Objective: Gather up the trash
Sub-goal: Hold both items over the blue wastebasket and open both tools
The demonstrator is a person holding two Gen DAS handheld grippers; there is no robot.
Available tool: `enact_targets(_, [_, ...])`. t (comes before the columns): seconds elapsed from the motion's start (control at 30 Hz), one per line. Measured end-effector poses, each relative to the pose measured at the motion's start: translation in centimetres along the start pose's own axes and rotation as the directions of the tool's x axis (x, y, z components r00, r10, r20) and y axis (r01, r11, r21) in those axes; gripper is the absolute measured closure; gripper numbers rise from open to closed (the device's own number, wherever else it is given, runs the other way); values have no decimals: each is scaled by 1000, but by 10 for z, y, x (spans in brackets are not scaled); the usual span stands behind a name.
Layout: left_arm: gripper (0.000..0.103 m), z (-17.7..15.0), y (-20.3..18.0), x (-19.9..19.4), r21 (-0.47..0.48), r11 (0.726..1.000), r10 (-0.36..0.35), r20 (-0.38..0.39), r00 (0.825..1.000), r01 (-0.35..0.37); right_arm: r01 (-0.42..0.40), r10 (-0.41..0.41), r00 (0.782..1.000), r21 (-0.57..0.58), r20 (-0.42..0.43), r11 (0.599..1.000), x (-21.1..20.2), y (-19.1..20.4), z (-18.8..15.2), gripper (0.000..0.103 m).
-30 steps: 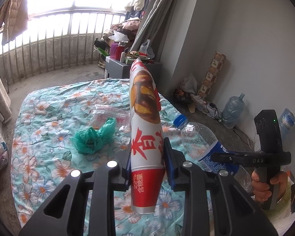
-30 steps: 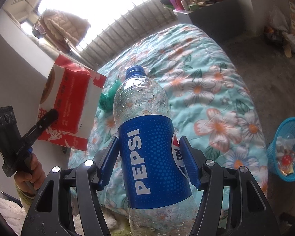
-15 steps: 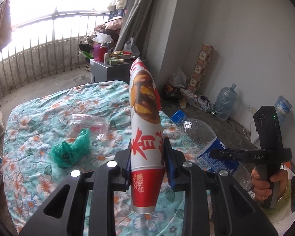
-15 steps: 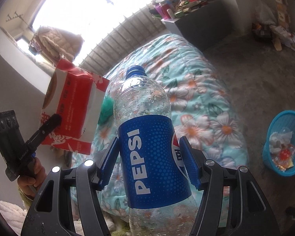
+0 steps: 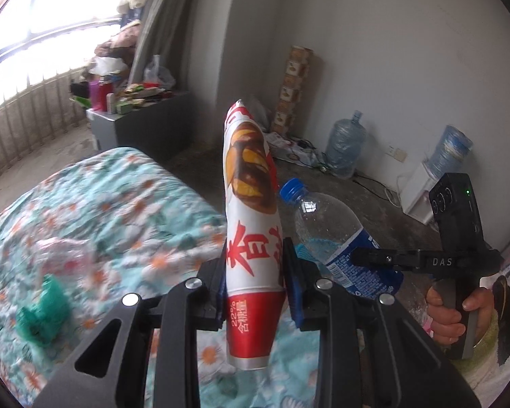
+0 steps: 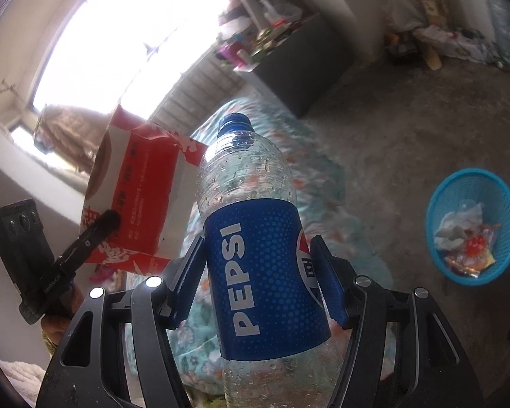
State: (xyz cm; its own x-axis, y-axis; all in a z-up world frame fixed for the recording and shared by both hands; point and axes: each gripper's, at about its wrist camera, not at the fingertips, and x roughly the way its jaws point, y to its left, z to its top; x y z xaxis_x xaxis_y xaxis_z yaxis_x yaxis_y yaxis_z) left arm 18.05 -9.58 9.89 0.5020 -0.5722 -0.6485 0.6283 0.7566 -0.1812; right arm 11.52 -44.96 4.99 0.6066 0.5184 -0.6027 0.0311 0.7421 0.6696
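A: What's changing vs. a sec ago?

B: Both views are swinging off the bed (image 5: 95,204) twd the floor. In the right wrist view the blue basket (image 6: 472,183) is now sitting bigger at the right edge, w/ wrappers already inside. The bed is sliding to the lower left of the left wrist view and blurring (so the rig is moving fast).

A: Grips?

B: Left gripper (image 5: 255,282) is pinching the red-and-white snack carton (image 5: 251,210), fingers pressing its flat sides, carton standing upright at frame centre. Right gripper (image 6: 260,282) is clamping the Pepsi bottle (image 6: 255,238) across the label, cap pointing up.

A: Meaning?

B: Prob. the carry-to-bin step is underway; both pieces are looking secure. Still left on the bed: green bag (image 5: 42,312) at lower left, plus a clear wrapper (image 5: 64,255) beside it, so another trip is likely needed.
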Motion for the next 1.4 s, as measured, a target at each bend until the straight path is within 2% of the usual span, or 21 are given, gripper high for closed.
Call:
enact_targets(0.1, [76,13,-14,27,15,998,-55,-33,998,56,33,-36,998,70,50,997,-19,-28,3,44])
enact_targets(0.27, [75,33,-40,87,23,989,-141,-113,983,145,61,-86,991,223,103,973,-44,-85,5,44])
enact_targets(0.4, [75,43,-66,144,28,980,-189,-206,960,199,127,-173,979,340,110,932,-53,-130,-2,44])
enact_targets(0.5, [74,45,-88,187,40,974,-203,-274,940,222,174,-230,970,429,82,886,-50,-162,-10,44])
enact_targets(0.57, [73,45,-105,214,53,972,-200,-315,928,228,174,-234,970,500,60,848,-46,-189,-17,44])
enact_targets(0.73, [71,37,-137,282,25,964,-231,-425,875,266,171,-231,973,617,18,768,-28,-235,-23,43])
enact_targets(0.8, [69,37,-144,301,16,964,-232,-440,868,266,157,-220,976,672,9,724,-22,-255,-23,42])
enact_targets(0.83, [60,39,-149,316,4,964,-236,-439,867,264,143,-213,977,690,18,710,-18,-265,-22,37])
enact_targets(0.87, [45,39,-151,326,-10,964,-242,-439,865,265,123,-206,978,704,33,699,-12,-278,-20,32])
enact_targets(0.9, [38,38,-154,336,-26,964,-250,-441,862,266,97,-193,980,721,51,686,-8,-286,-19,24])
enact_targets(0.93, [31,36,-157,348,-43,962,-259,-443,858,268,72,-180,981,740,67,669,-2,-297,-19,23])
enact_targets(1.0, [30,27,-160,369,-74,963,-263,-476,839,260,102,-207,978,779,37,619,11,-322,-23,23])
enact_targets(1.07, [30,22,-159,377,-113,965,-262,-504,823,238,157,-260,965,814,-8,559,15,-332,-30,23])
enact_targets(1.1, [30,19,-157,374,-133,960,-280,-503,818,247,148,-259,966,823,-1,549,15,-332,-35,23])
enact_targets(1.17, [30,18,-155,363,-143,949,-316,-490,813,282,111,-246,969,821,36,559,12,-327,-41,23])
enact_targets(1.3, [30,21,-149,334,-143,937,-347,-462,816,318,137,-279,959,800,39,584,-2,-312,-51,23])
enact_targets(1.4, [30,26,-144,310,-146,933,-360,-432,827,330,128,-282,958,799,53,588,-10,-308,-57,23])
